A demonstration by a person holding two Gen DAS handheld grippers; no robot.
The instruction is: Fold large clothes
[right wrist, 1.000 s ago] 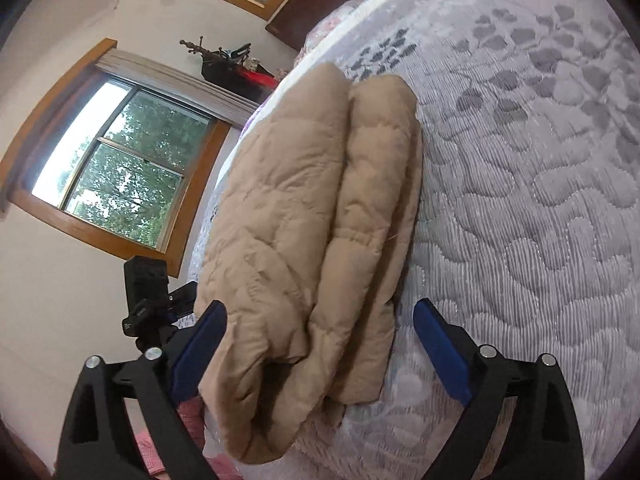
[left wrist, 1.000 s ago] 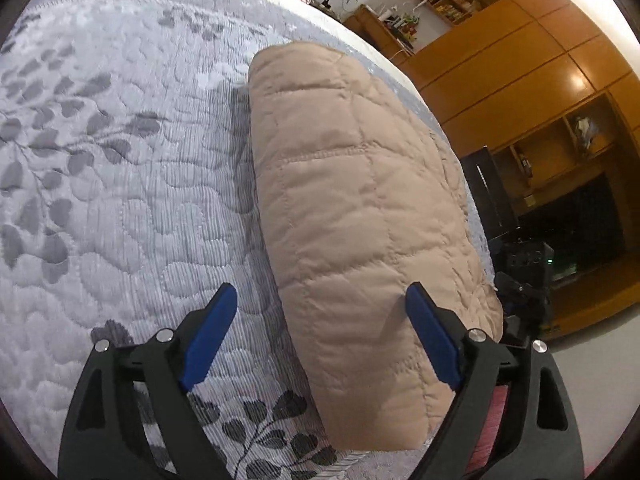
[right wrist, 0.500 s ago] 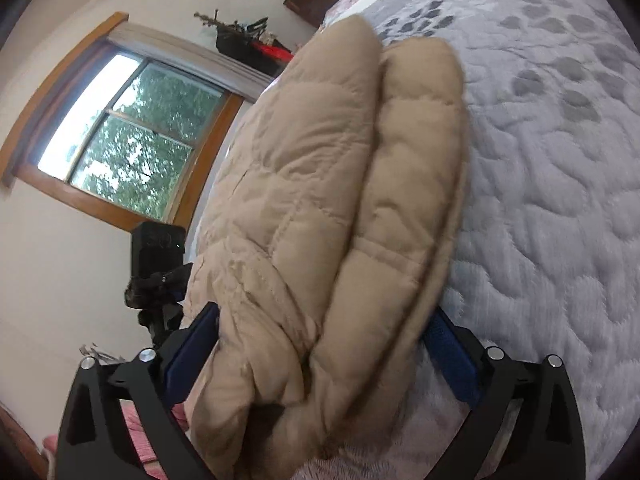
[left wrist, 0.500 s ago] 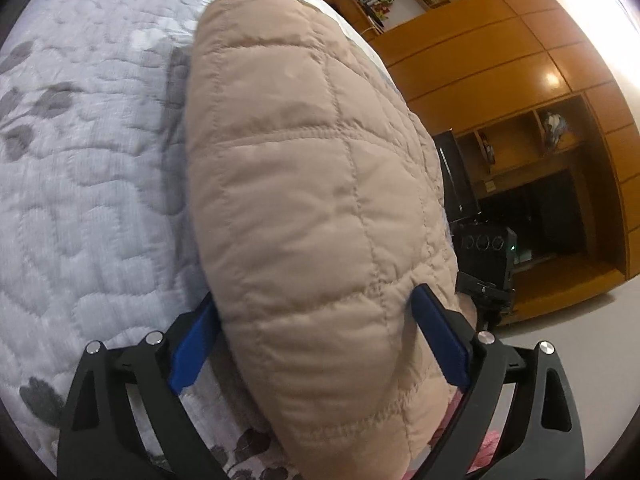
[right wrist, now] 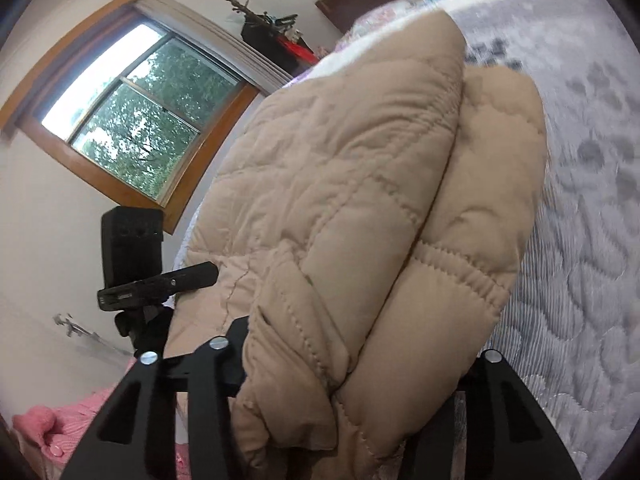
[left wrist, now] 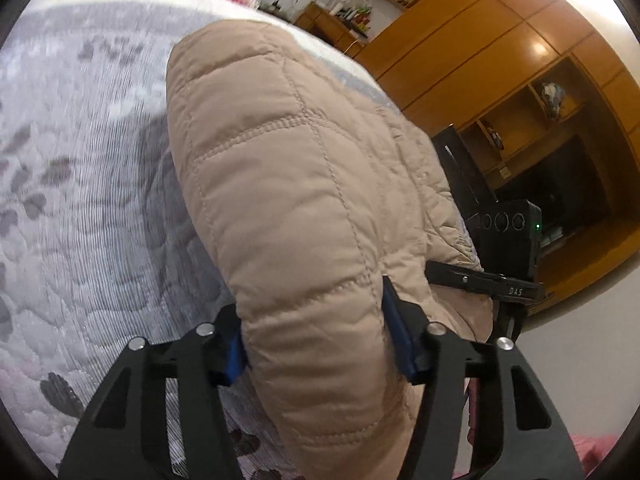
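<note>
Tan quilted fabric filled the middle of both views: a padded coat (left wrist: 304, 200), folded into a thick bundle, stitched in box-shaped panels with puffed filling between the seams. I saw it lying on the bed, on a grey quilted bedspread (left wrist: 80, 220) printed with darker leaf shapes, which spread over the left of the left wrist view and the right of the right wrist view.

From the right wrist view the coat (right wrist: 360, 200) showed as two fat rolls side by side, the right one ending in a gathered, ribbed-looking cuff edge at centre right.

My left gripper (left wrist: 316, 344) had the near end of the bundle between its blue pads, both pressing into the fabric and denting it, the jaws closing on the coat. My right gripper (right wrist: 348, 376) straddled the other end; its pads were buried under the folds, the jaws closing there too, with the cloth bulging over the black fingers.

A wooden wall unit (left wrist: 520, 80) filled the upper right of the left view; a window (right wrist: 132, 120) showed at upper left of the right view.
</note>
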